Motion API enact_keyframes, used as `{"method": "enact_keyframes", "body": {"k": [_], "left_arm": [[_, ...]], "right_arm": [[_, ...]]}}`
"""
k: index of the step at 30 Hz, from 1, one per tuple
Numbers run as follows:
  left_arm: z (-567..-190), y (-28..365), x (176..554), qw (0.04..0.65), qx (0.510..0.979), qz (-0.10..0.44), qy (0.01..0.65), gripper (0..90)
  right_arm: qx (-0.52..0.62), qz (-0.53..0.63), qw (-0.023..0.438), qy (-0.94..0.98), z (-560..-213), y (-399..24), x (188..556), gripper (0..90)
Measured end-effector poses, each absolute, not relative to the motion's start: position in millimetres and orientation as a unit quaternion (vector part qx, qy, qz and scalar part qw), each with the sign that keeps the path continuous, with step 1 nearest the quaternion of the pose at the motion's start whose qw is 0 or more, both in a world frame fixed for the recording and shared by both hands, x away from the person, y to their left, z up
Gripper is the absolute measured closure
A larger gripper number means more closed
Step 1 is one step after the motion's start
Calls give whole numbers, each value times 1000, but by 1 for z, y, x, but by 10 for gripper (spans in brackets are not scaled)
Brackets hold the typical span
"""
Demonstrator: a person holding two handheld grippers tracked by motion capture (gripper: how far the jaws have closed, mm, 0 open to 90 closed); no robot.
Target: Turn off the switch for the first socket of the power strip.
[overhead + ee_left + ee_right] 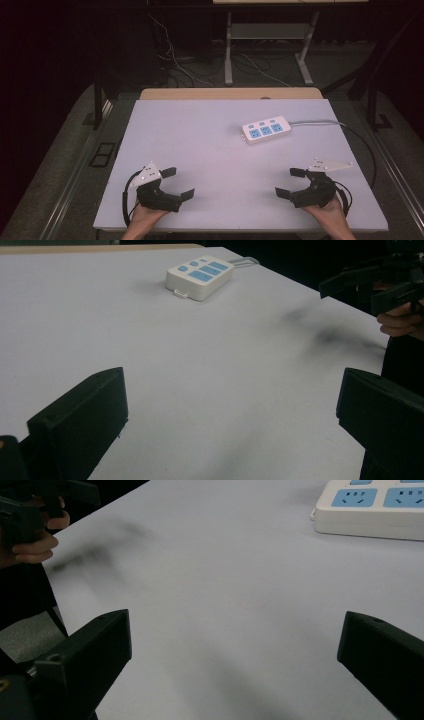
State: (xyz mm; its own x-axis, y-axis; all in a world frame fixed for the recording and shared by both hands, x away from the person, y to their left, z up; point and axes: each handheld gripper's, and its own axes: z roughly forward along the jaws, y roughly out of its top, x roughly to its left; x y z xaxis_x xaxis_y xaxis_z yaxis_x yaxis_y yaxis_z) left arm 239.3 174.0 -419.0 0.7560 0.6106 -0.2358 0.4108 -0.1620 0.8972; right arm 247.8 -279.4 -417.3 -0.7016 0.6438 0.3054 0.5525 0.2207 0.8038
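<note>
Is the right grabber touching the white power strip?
Apart. In the high view, bare table lies between the right gripper and the power strip, which sits farther back.

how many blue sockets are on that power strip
3, in a row along the near side of the white power strip at the table's far right: left, middle, right. None look hidden.

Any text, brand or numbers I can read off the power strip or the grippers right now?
None readable.
Power strip: blue socket faces and buttons, no legible lettering.
Left gripper and right gripper: no markings legible.
</note>
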Motion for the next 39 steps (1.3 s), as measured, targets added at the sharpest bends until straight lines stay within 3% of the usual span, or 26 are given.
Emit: {"method": "enact_keyframes", "body": {"k": [39], "left_arm": [[-421, 174, 240, 544, 766, 84, 331, 0]], "right_arm": [[393, 464, 33, 793, -421, -278, 250, 7]]}}
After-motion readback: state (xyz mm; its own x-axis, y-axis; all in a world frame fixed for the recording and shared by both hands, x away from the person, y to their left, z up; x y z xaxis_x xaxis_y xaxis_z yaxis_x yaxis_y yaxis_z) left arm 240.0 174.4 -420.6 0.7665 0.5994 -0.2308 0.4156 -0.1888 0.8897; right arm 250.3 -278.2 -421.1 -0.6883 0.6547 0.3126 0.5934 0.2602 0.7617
